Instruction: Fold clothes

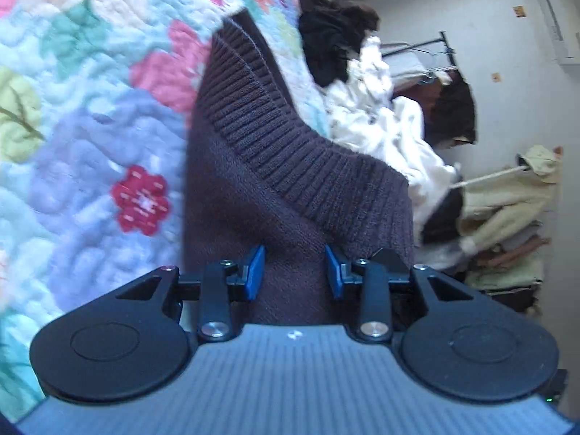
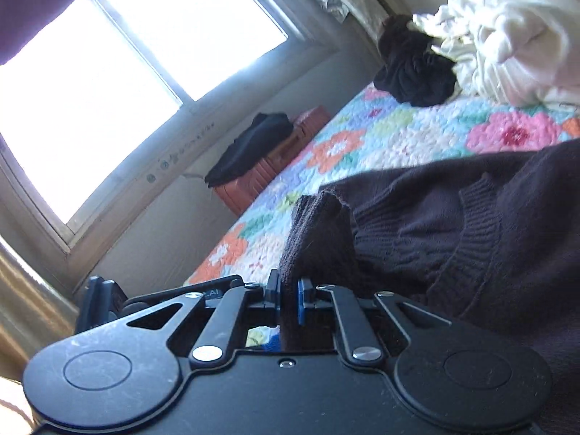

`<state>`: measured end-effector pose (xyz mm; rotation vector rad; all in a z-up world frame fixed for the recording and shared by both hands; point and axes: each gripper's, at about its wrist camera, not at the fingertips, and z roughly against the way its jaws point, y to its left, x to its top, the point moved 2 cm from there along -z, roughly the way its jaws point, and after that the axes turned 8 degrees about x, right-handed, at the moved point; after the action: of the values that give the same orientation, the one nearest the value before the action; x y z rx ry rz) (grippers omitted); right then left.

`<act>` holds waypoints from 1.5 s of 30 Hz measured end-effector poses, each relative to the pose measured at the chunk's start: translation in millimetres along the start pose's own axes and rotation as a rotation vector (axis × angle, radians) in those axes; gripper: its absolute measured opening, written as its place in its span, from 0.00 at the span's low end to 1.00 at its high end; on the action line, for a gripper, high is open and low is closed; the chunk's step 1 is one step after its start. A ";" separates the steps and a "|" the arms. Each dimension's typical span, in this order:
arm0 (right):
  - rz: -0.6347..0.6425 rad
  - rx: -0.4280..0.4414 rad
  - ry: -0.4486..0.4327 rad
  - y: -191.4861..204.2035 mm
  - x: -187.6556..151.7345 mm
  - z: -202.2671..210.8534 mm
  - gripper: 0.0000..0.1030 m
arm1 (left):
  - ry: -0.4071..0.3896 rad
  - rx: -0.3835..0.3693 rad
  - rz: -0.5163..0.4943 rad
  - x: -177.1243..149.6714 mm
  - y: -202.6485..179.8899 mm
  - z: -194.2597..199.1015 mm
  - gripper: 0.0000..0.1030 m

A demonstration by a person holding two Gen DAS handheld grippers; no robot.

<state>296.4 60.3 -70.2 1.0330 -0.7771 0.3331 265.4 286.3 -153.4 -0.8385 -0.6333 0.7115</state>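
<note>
Sweater (image 2: 453, 217) edge pinched by tilted right gripper (image 2: 289, 299); left gripper (image 1: 294, 268) parted.

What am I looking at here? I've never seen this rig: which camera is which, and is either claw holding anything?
These are two handheld grippers, each with a camera looking along its fingers. The left view shows the left gripper open, its blue pads apart over a dark sweater lying on a floral quilt. The right view shows the right gripper shut on a fold of that sweater. Farther back on the quilt lie white clothes and a black garment.
</note>
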 end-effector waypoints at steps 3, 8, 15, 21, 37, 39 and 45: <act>0.055 -0.048 -0.035 7.0 6.0 39.4 0.11 | 0.049 -0.090 -0.068 -13.9 -25.1 -8.8 0.31; 0.029 -0.073 -0.114 -2.5 -13.4 113.0 0.11 | 0.143 -0.111 -0.271 -57.4 -75.0 -21.3 0.27; -0.152 -0.199 -0.163 -50.6 -73.9 159.1 0.11 | 0.336 0.078 -0.441 -114.1 -93.6 -75.5 0.27; -0.140 -0.270 -0.113 -62.1 -101.7 154.2 0.11 | 0.380 0.140 -0.544 -129.2 -100.0 -84.5 0.28; -0.331 -0.246 -0.129 -139.5 -51.2 135.4 0.68 | 0.377 0.055 -0.432 -106.6 -80.4 -98.7 0.30; -0.264 -0.257 -0.096 -132.0 -39.8 126.9 0.19 | 0.311 0.020 -0.463 -106.8 -88.9 -94.4 0.30; 0.043 -0.315 -0.192 -58.8 -17.8 162.1 0.15 | 0.057 -0.134 -0.559 -102.5 -121.1 -46.6 0.46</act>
<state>250.8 -106.9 -75.0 0.7586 -0.9909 0.1421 274.6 130.2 -99.5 -0.7514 -0.8242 0.1389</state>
